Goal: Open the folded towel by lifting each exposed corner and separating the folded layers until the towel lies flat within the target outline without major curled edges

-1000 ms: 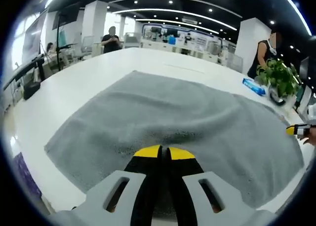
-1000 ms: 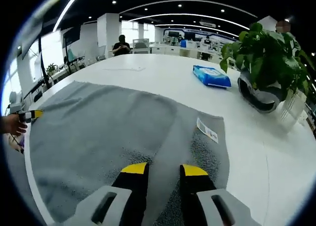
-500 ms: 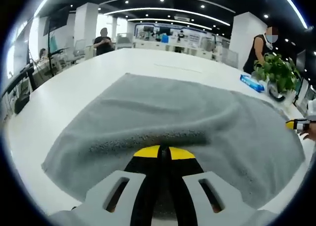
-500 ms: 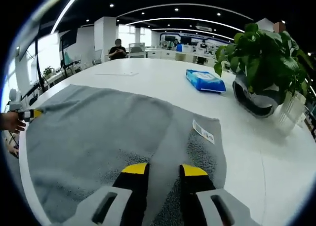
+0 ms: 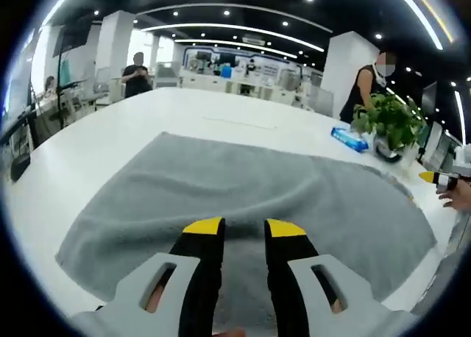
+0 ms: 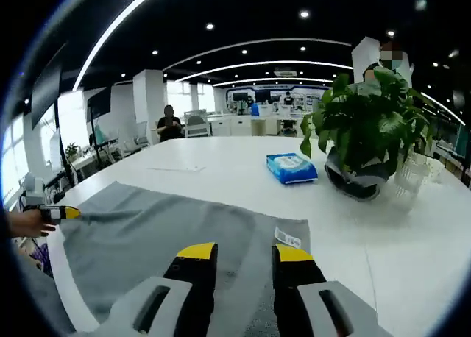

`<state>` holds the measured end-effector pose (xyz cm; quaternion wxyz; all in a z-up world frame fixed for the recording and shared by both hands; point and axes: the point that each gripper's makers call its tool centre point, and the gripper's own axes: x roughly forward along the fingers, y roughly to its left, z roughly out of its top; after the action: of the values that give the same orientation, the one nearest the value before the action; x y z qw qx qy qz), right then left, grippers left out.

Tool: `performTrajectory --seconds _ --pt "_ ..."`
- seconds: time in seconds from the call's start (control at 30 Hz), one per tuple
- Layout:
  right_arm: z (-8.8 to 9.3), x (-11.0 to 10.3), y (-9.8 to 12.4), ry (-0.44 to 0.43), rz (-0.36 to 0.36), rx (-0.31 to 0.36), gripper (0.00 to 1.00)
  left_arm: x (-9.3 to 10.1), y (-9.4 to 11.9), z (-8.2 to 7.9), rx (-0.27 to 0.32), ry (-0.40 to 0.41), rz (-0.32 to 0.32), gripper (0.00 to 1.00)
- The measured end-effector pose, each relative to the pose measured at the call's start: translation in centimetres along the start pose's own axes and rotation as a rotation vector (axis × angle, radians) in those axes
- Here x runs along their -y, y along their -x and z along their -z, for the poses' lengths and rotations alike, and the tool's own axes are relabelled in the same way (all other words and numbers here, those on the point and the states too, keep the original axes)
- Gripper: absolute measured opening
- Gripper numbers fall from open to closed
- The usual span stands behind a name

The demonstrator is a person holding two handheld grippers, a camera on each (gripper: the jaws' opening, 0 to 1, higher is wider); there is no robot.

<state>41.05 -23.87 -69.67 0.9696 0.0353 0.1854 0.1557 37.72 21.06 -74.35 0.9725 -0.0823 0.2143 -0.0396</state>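
A: Where is the towel [image 5: 243, 197] at this moment?

B: The grey towel lies spread out on the white tabletop [image 5: 88, 142], close to the near edge of the tabletop. In the left gripper view a soft ridge runs across its middle, so the cloth is not fully smooth there. In the right gripper view its far right corner carries a small white label [image 6: 288, 238].

A: And the left gripper [image 5: 245, 229]?

B: Its two jaws with yellow tips stand apart with a clear gap, and nothing is between them. They are above the near part of the towel; I cannot tell if they touch the cloth.

A: The right gripper [image 6: 243, 252]?

B: The same. Its jaws are parted and hold nothing, and the grey cloth shows through the gap. It is over the towel just beside the corner with the label. In the left gripper view I also see its yellow tip at the right side, with a hand [image 5: 458, 196] behind it, past the right edge of the towel.

A: What else stands on the tabletop?

B: A blue packet [image 6: 291, 168] lies on the bare tabletop beyond the towel, apart from it. Near it, more to the right, stands a green potted plant [image 6: 366, 131] in a dark pot. Beside the pot there is a clear glass [image 6: 409, 180]. Behind is an open office with ceiling lights, and some people stand or sit at the far side.
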Motion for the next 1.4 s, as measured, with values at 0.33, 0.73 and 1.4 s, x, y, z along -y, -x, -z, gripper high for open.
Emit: performTrajectory --seconds 0.33,0.73,1.4 --pt "-2.2 -2.6 5.8 -0.063 -0.058 0.146 0.60 4.7 5.4 -3.5 0.145 0.005 0.057 0.42" --pt "-3.5 -4.8 9.5 -0.007 -0.078 0.237 0.93 10.7 8.8 -3.7 0.186 -0.072 0.119 0.86" --pt "-1.9 -4.8 8.9 0.017 -0.051 0.203 1.00 9.2 8.4 -2.5 0.144 -0.136 0.029 0.99"
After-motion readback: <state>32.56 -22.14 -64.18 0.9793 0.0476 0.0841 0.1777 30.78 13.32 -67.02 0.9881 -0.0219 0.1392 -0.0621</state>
